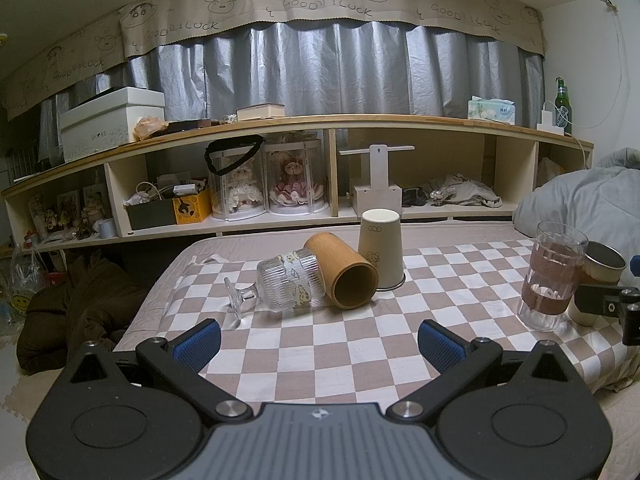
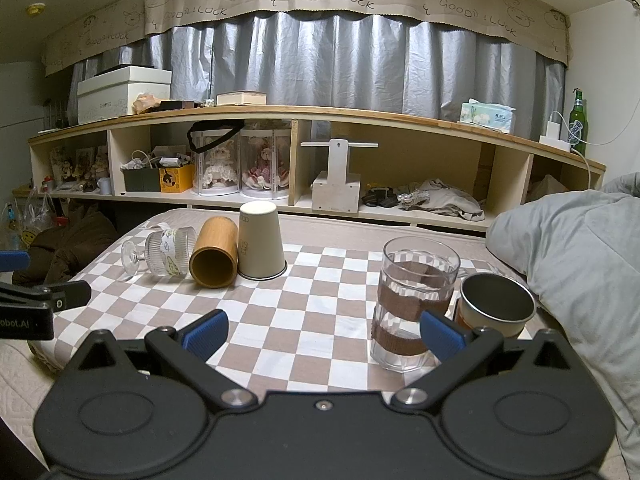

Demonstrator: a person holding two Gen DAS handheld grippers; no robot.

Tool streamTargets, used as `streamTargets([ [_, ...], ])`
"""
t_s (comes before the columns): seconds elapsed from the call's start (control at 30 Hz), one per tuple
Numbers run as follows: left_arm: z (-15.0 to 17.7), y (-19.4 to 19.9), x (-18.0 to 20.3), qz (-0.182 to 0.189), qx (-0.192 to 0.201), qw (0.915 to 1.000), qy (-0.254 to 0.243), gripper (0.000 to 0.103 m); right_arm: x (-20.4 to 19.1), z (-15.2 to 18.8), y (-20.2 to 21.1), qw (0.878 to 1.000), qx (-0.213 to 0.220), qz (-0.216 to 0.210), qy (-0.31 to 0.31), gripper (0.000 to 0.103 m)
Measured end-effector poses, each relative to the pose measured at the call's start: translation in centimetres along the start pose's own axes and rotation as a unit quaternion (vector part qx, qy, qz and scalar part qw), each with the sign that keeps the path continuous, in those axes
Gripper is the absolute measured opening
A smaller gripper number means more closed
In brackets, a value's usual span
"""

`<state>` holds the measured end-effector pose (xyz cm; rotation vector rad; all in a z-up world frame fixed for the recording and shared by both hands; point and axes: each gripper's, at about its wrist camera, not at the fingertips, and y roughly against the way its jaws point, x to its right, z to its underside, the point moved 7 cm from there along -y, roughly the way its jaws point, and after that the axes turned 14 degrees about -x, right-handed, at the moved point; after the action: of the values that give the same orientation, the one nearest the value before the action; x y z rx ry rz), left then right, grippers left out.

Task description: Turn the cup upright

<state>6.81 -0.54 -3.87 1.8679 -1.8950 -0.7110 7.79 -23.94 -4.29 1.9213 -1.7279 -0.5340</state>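
A ribbed glass goblet (image 1: 286, 284) lies on its side on the checkered cloth (image 1: 360, 344), foot pointing left. A wooden cup (image 1: 340, 272) lies on its side beside it, mouth toward me. A cream paper cup (image 1: 380, 248) stands upside down behind it. The same three show in the right wrist view: the goblet (image 2: 164, 254), the wooden cup (image 2: 214, 252) and the paper cup (image 2: 260, 246). My left gripper (image 1: 320, 344) is open and empty, short of the goblet. My right gripper (image 2: 324, 330) is open and empty, with a tall glass (image 2: 412, 300) by its right finger.
The tall glass with brown bands (image 1: 550, 276) and a metal-rimmed mug (image 2: 496, 304) stand upright at the right. A grey duvet (image 2: 568, 256) lies at the far right. A long wooden shelf (image 1: 320, 160) with dolls and boxes runs behind. The cloth's left edge drops to the floor.
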Motion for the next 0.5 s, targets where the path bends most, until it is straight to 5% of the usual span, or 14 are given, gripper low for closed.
streamTargets([
  [0.5,0.01,-0.02,0.0,0.001,0.0,1.0,0.001,0.103,-0.17,0.29,-0.07,1.0,-0.001,0.0,0.001,0.103],
])
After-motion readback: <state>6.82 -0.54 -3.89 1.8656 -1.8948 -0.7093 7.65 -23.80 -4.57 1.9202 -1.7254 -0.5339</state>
